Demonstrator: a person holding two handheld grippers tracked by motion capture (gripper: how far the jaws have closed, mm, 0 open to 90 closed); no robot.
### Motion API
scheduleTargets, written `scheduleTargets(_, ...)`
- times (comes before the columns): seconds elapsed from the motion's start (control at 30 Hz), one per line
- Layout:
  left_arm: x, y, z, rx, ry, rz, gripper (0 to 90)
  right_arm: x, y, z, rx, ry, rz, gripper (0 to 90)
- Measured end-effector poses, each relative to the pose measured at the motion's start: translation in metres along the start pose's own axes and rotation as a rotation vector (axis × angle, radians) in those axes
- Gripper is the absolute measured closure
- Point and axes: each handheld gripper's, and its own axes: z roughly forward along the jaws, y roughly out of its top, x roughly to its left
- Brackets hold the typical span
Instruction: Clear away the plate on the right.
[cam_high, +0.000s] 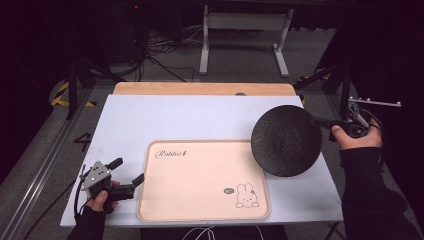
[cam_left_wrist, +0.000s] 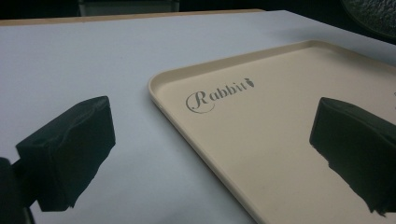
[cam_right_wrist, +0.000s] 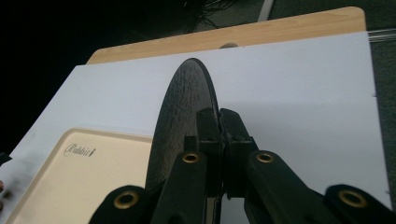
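- Now, your tabletop fills the middle of the high view, white, with a wooden strip along its far edge.
- The beige tray lies at lower centre, bare; it looks like the drop spot.
- The black round plate hangs right of centre, lifted, overlapping the tray's upper right corner.
- Your right hand-held gripper is clenched on the plate's rim; next, probably carry it over the tray and lower it flat.
- Your left hand-held gripper sits lower left, jaws spread, straddling the tray's edge.

Tray interior bare; black disc perhaps overhangs right corner.
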Motion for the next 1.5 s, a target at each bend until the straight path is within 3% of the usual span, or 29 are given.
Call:
scheduleTargets(0.83, -0.001, 0.001, 0.001, 0.016, -0.003, 0.011, 0.9, 0.061, 0.011, 0.044, 0.048, 0.116, -0.056, 88.5)
scheduleTargets(1.5, -0.001, 0.001, 0.002, 0.018, -0.003, 0.013, 0.9, 0.097, 0.01, 0.073, 0.085, 0.206, -0.081, 88.5)
